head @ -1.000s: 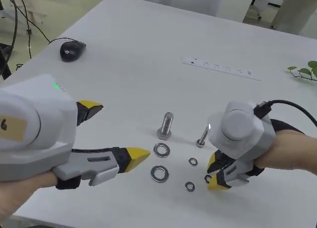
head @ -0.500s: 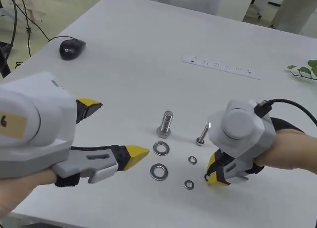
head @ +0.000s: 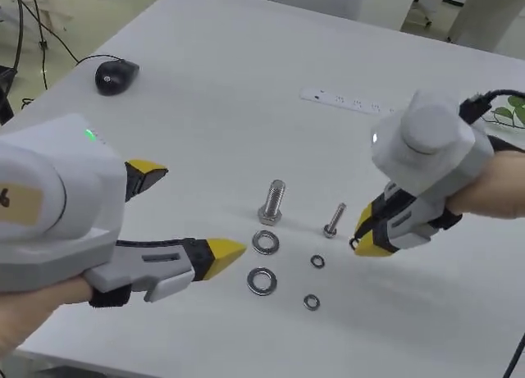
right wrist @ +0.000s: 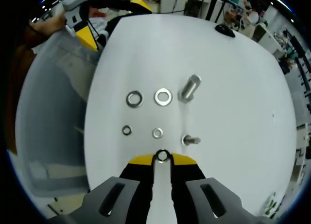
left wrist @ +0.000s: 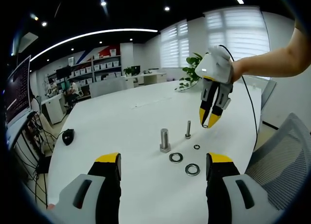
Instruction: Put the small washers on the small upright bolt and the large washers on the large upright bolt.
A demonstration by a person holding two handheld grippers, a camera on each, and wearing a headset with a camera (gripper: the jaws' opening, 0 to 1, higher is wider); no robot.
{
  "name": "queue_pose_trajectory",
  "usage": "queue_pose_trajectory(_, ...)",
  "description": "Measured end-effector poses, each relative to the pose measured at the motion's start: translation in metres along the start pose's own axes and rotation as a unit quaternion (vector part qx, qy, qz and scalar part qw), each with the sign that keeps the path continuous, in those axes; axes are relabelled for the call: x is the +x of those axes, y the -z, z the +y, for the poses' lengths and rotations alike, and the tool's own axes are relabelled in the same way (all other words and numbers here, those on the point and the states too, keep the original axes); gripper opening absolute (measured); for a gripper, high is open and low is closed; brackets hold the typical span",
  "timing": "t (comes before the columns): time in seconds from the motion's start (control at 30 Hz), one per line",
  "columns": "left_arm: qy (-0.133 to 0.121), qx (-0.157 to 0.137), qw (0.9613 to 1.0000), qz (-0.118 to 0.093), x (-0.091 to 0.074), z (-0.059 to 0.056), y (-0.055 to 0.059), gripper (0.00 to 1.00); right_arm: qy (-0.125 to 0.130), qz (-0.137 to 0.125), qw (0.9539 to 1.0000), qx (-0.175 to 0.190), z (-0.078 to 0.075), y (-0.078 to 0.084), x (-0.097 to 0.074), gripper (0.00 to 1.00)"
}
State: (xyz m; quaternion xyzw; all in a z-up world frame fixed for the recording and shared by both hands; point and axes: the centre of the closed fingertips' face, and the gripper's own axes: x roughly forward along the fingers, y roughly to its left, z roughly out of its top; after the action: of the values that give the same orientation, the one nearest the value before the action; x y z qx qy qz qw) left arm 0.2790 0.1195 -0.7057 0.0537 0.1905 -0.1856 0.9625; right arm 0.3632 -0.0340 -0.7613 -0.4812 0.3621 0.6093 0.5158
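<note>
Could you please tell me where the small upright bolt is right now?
In the head view the small bolt stands right of the large bolt and just left of the right gripper, whose tips pinch a small washer.

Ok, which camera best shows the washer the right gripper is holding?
The right gripper view: the small washer sits face-on between the right gripper's tips. The head view shows a tiny ring; the left gripper view, a speck.
</note>
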Motion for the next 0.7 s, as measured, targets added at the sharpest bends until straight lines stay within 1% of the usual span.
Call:
queue_pose_trajectory(0.17, 0.001, 0.002, 1.0000, 0.002, 0.000, 0.000, 0.001, 0.71, 0.017, -0.003, 0.9998, -0.005, -0.018, -0.011, -0.009, 0.12)
queue_pose_trajectory(0.27, 0.001, 0.003, 1.0000, 0.002, 0.000, 0.000, 0.001, 0.71, 0.024, -0.001, 0.9996, -0.012, -0.026, -0.015, -0.008, 0.12)
queue_pose_trajectory(0.33, -0.001, 0.001, 1.0000, 0.002, 0.000, 0.001, 0.001, 0.71, 0.022, 0.001, 0.9997, -0.014, -0.028, -0.017, -0.006, 0.12)
queue_pose_trajectory(0.4, -0.003, 0.000, 1.0000, 0.004, 0.000, 0.003, 0.002, 0.71, 0.023, 0.001, 0.9996, -0.016, -0.033, -0.017, -0.005, 0.12)
queue_pose_trajectory(0.53, -0.004, -0.001, 1.0000, 0.002, 0.000, 0.004, 0.001, 0.71, 0.022, 0.003, 0.9996, -0.017, -0.036, -0.018, -0.001, 0.12)
queue_pose_trajectory(0.7, -0.005, -0.003, 1.0000, 0.000, 0.000, 0.005, 0.001, 0.71, 0.022, 0.011, 0.9996, -0.014, -0.038, -0.015, 0.002, 0.12)
